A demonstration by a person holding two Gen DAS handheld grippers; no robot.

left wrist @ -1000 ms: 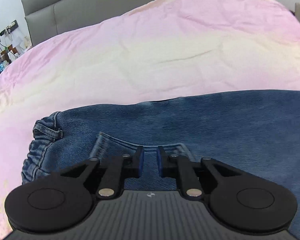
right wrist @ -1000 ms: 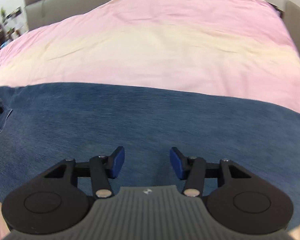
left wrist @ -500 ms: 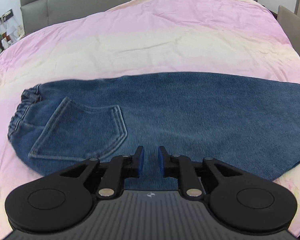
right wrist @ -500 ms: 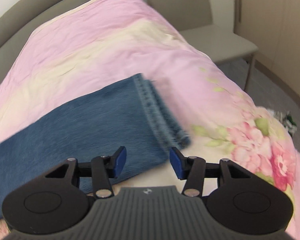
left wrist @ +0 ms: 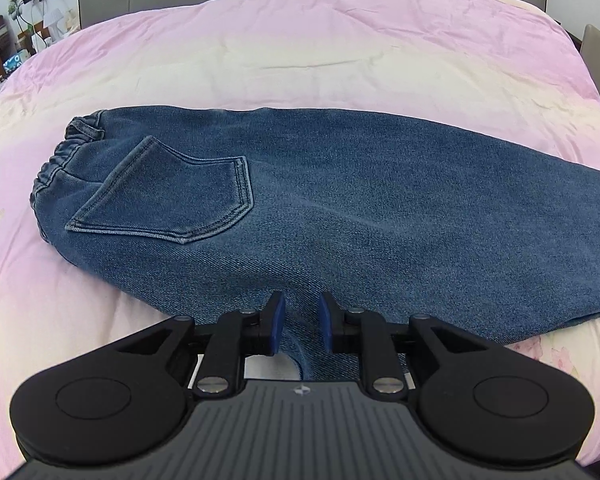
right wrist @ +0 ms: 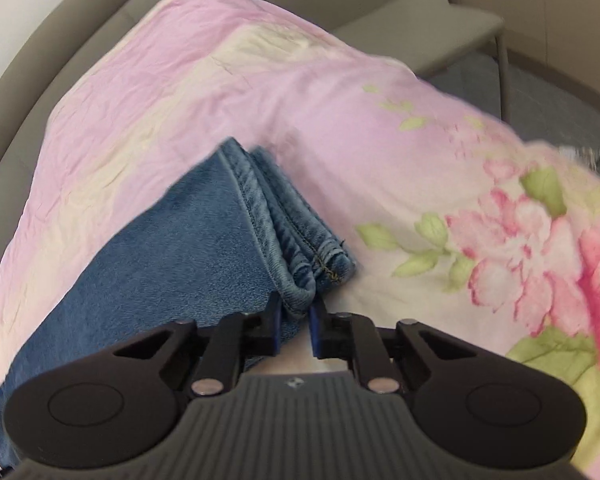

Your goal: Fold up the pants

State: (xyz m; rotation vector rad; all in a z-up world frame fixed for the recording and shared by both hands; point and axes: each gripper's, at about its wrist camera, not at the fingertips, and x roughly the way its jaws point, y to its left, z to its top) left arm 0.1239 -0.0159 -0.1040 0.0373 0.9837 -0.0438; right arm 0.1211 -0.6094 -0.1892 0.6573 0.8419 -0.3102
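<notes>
The jeans (left wrist: 340,216) lie flat across the pink quilt (left wrist: 300,52), already halved lengthwise, waistband (left wrist: 60,156) at my left and the 2 hems (right wrist: 300,236) stacked at my right. My right gripper (right wrist: 296,320) has just been closing and now pinches the near corner of those hems, with denim bunched between the pads. My left gripper (left wrist: 300,326) has just been opening a little; its jaws stand narrow, a small gap between them, over the near edge of the jeans around the seat, and I judge they grip nothing. The step in hand is to carry the hems over toward the waistband. To do it well I should first be sure both layers sit in the right pinch (the lower hem looks only partly caught, though I cannot tell for certain), then lift just clear of the quilt and sweep across low, so the leg does not twist. My left should press or pinch the near edge about where the crease belongs, to keep the cloth from sliding.
</notes>
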